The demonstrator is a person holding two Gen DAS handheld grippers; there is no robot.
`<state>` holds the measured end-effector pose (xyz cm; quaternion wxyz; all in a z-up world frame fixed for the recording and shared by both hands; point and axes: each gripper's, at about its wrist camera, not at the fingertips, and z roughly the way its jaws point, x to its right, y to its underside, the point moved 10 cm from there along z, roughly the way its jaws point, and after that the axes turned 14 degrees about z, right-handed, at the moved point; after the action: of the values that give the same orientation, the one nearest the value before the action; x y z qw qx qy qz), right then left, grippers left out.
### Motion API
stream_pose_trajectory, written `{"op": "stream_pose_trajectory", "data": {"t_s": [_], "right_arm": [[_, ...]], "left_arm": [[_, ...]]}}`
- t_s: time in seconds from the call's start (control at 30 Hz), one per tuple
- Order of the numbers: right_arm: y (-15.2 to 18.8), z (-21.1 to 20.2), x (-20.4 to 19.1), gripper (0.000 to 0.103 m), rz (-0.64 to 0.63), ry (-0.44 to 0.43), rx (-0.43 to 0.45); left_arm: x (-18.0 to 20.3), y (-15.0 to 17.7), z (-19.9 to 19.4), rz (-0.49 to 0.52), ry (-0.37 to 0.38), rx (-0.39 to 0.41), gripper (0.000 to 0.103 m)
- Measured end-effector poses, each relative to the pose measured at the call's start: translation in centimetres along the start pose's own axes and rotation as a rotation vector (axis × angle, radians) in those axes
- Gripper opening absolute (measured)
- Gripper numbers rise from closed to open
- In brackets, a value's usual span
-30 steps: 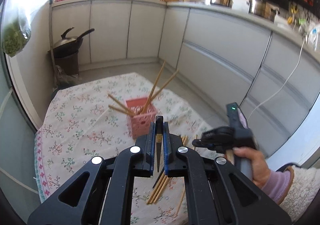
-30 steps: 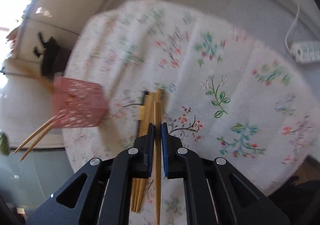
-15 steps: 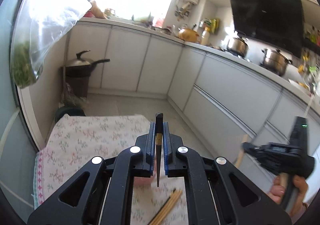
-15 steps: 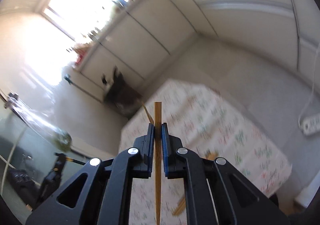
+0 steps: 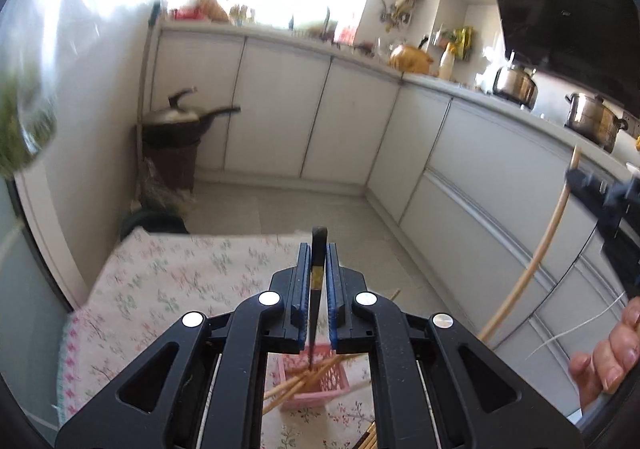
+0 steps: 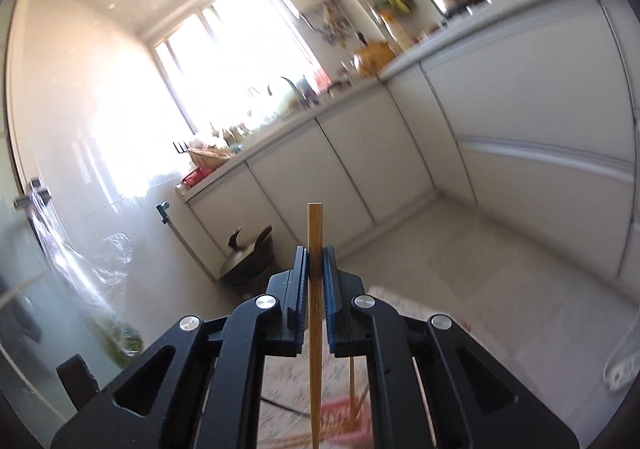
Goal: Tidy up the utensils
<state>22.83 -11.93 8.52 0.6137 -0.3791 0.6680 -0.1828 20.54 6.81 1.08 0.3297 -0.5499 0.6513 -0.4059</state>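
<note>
A kitchen of white cabinets surrounds the table [image 5: 160, 281] with its flowered cloth, where the pink basket [image 5: 316, 381] already bristles with slanting chopsticks. The left tongs [image 5: 318, 289] pinch a dark chopstick [image 5: 319, 245] above it, the right tongs [image 6: 316, 289] a bamboo chopstick [image 6: 315, 233]. Either tip could catch those crossed sticks or the rim and tip the light basket.

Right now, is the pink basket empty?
No. Wooden chopsticks stick out of the pink basket, leaning sideways over its rim.
</note>
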Motion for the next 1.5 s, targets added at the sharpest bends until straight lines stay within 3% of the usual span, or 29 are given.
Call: {"op": "stream_pose_trajectory", "data": {"t_s": [0.03, 0.13, 0.4, 0.57, 0.67, 0.7, 0.83, 1.07, 1.17, 1.23, 1.37, 1.5], "right_arm": [[0.3, 0.3, -0.1, 0.008, -0.014, 0.001, 0.010], [1.5, 1.2, -0.2, 0.008, -0.059, 0.008, 0.033], [2.9, 3.0, -1.0, 0.008, -0.097, 0.009, 0.080], [5.7, 4.9, -0.1, 0.008, -0.123, 0.020, 0.095], [8.8, 6.1, 1.8, 0.019, -0.160, 0.062, 0.073], [9.2, 6.3, 2.3, 0.030, -0.163, 0.072, 0.060], [8.0, 5.1, 2.9, 0.032, -0.169, 0.096, 0.051], [6.3, 1.0, 2.4, 0.038, -0.272, 0.143, 0.079], [6.3, -0.7, 3.2, 0.050, -0.266, 0.164, 0.067], [6.4, -1.7, 3.8, 0.064, -0.265, 0.185, 0.071], [7.4, -3.4, 5.0, 0.071, -0.285, 0.218, 0.043], [8.6, -5.1, 6.2, 0.076, -0.299, 0.253, 0.022]], "left_arm": [[-0.2, 0.6, 0.3, -0.004, -0.009, -0.008, 0.011], [-1.2, 1.9, -0.6, -0.065, -0.007, 0.022, 0.036], [-3.9, -0.9, -5.2, -0.118, -0.071, 0.120, 0.043], [-3.9, -0.9, -4.9, -0.088, -0.099, 0.119, 0.045], [-3.8, -0.3, -4.0, -0.077, -0.101, 0.094, 0.046], [-3.7, 0.0, -3.7, -0.076, -0.098, 0.081, 0.046], [-3.0, 0.1, -4.0, -0.051, -0.099, 0.081, 0.046], [-1.0, -0.1, -4.9, -0.007, -0.117, 0.083, 0.060], [-0.1, 0.5, -5.3, 0.033, -0.147, 0.075, 0.064], [0.2, 0.9, -5.5, 0.036, -0.154, 0.074, 0.068], [0.9, 2.0, -6.0, 0.049, -0.173, 0.060, 0.075], [1.9, 3.7, -6.2, 0.070, -0.177, 0.023, 0.075]]}}
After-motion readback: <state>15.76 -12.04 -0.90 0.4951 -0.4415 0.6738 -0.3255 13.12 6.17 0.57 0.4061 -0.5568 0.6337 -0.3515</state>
